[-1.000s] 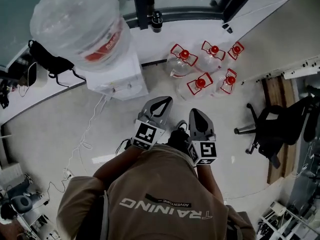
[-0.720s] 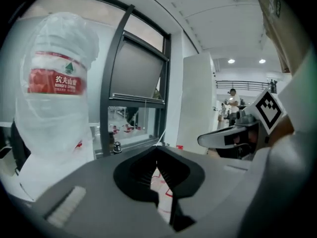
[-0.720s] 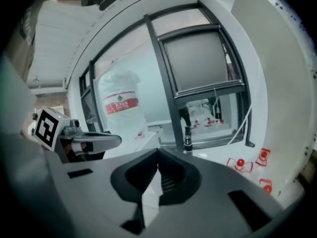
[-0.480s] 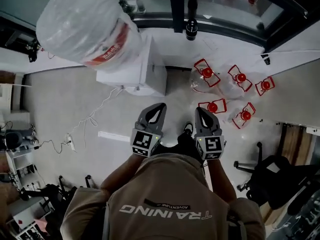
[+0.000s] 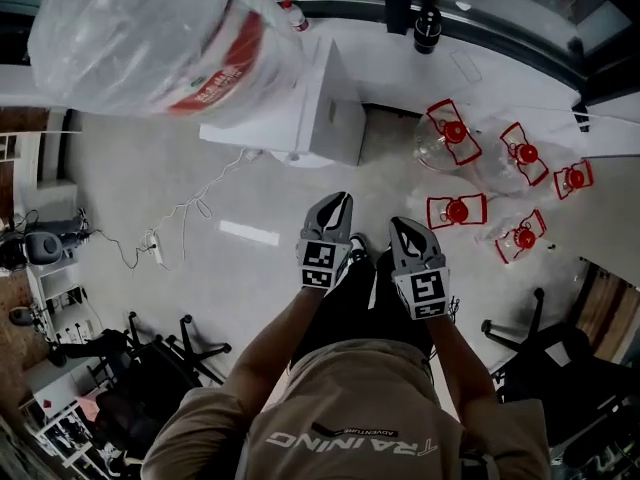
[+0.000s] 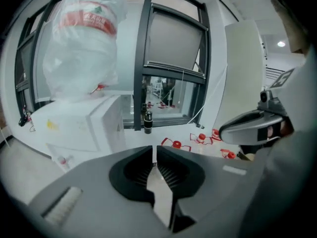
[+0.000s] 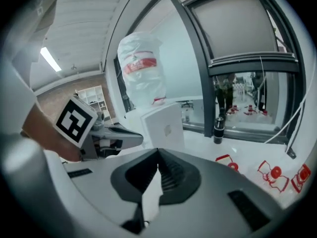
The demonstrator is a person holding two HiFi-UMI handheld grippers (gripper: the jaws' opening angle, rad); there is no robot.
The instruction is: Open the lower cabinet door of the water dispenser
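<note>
The white water dispenser (image 5: 322, 118) stands on the floor ahead of me, carrying a big plastic-wrapped bottle (image 5: 150, 33). Its front panel (image 7: 163, 128) with a small square pull looks closed. My left gripper (image 5: 338, 201) and right gripper (image 5: 402, 225) hover side by side above the floor, short of the dispenser and touching nothing. In the left gripper view the left gripper (image 6: 154, 151) is shut and empty, with the dispenser (image 6: 84, 128) off to its left. The right gripper (image 7: 158, 152) also has its jaws together with nothing in them.
Several water jugs (image 5: 455, 133) with red caps sit on the floor right of the dispenser. A dark flask (image 5: 427, 23) stands by the glass wall. A cable and power strip (image 5: 155, 243) lie at the left. Office chairs (image 5: 165, 358) stand behind me.
Both grippers have sunk and tipped downward, staying shut. The person has stepped closer, and the dispenser has shifted right in the head view, nearer the grippers.
</note>
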